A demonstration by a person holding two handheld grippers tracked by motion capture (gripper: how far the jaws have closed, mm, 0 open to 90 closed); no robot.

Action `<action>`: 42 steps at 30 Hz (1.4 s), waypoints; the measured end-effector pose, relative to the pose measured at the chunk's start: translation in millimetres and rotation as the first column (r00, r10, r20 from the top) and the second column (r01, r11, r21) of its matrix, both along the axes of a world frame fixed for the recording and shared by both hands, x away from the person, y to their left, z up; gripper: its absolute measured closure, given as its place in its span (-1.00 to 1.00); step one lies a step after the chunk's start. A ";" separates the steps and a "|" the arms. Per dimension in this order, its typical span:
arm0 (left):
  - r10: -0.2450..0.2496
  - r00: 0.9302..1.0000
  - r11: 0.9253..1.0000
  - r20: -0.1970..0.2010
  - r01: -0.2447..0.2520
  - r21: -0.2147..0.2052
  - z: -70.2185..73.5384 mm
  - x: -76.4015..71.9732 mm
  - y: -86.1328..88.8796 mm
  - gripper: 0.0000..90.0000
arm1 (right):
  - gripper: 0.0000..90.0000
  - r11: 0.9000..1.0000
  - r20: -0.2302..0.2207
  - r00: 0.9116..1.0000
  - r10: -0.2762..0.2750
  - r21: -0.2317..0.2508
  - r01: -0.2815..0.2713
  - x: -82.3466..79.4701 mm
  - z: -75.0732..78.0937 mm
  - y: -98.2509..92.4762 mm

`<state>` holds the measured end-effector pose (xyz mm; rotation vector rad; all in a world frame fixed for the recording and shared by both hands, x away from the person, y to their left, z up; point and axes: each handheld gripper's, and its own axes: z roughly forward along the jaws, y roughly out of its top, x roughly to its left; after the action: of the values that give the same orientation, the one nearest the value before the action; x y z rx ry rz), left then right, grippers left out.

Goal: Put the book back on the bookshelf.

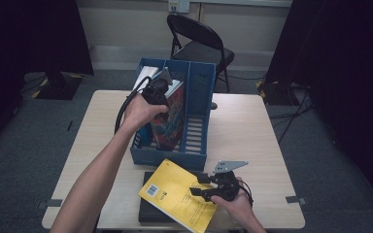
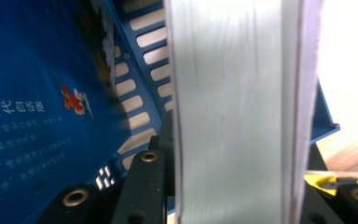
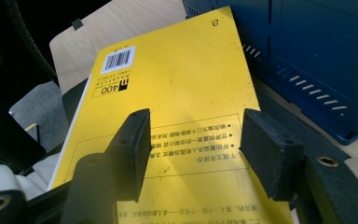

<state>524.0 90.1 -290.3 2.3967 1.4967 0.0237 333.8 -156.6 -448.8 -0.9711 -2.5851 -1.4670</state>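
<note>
Yellow book (image 1: 179, 200) lies at the table's (image 1: 252, 131) near edge, partly on a black slab (image 1: 148, 213); the right gripper (image 1: 205, 187) hovers over it, jaws parted and gripping nothing. Beyond, a blue file rack (image 1: 194, 150) stands mid-table, where the left gripper (image 1: 156, 92) is clamped on a thick book's (image 2: 233, 116) page edge, upright in the left compartment, beside a blue-covered book (image 2: 23, 116)

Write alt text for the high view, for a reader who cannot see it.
A person's left gripper is shut on a book standing in a blue file rack on a wooden table. The right gripper hovers open at a yellow book lying near the front edge.
</note>
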 end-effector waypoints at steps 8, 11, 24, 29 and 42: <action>0.032 0.999 0.999 -0.017 -0.032 -0.023 2.7 5.8 6.8 0.65 | -0.06 1.000 0.004 1.000 0.000 -0.003 0.000 -1.1 0.0 -0.3; 0.057 0.998 0.998 -0.002 -0.057 -0.035 3.6 8.1 8.2 0.65 | -0.06 1.000 0.000 1.000 0.001 0.004 -0.001 -0.3 -0.3 -0.9; 0.145 0.988 0.989 0.061 -0.144 -0.026 9.4 28.1 2.3 0.65 | -0.07 1.000 0.000 1.000 0.002 0.006 -0.002 -0.3 -0.5 -0.9; 0.174 0.981 0.985 0.083 -0.175 0.000 14.2 37.5 -5.2 0.65 | -0.07 1.000 0.003 1.000 0.004 0.003 -0.004 -0.4 -0.4 -1.0; 0.225 0.967 0.974 0.118 -0.227 0.007 -1.2 42.6 -17.7 0.65 | -0.07 1.000 -0.003 1.000 0.005 0.006 -0.005 -0.2 -0.4 -1.8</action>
<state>566.6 72.4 -291.5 2.1856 1.7122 0.2271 333.6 -158.4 -449.2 -0.9642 -2.5773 -1.4700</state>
